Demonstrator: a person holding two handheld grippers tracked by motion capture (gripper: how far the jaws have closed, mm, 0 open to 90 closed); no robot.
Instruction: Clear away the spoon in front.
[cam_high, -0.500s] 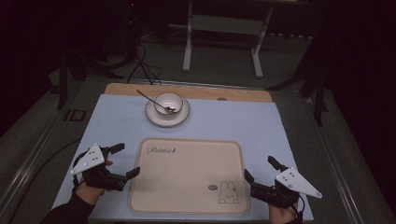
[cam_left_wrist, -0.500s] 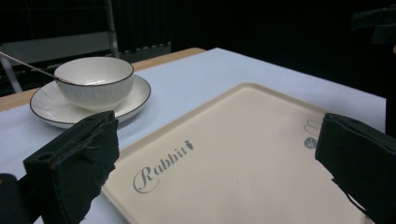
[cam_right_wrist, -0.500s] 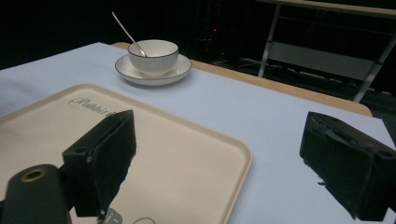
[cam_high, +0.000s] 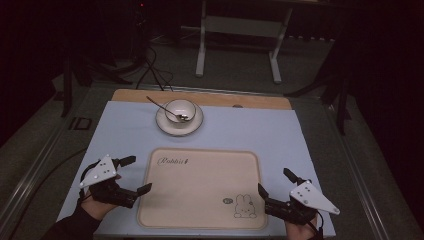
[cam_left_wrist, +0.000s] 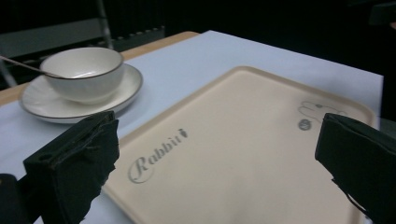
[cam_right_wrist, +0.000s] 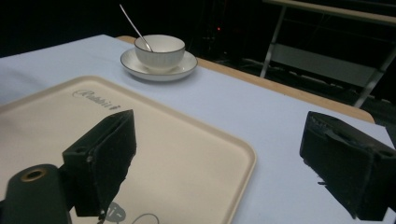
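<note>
High view shows my left tool (cam_high: 132, 175) and right tool (cam_high: 273, 185) both open, flanking the tray (cam_high: 200, 187) on the table (cam_high: 260, 130). I judge grasping its edges comes next; nothing is held.

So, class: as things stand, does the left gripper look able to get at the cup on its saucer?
Probably yes: the left gripper is open, and bare cloth lies between it and the cup. The spoon handle leans towards that side.
</note>
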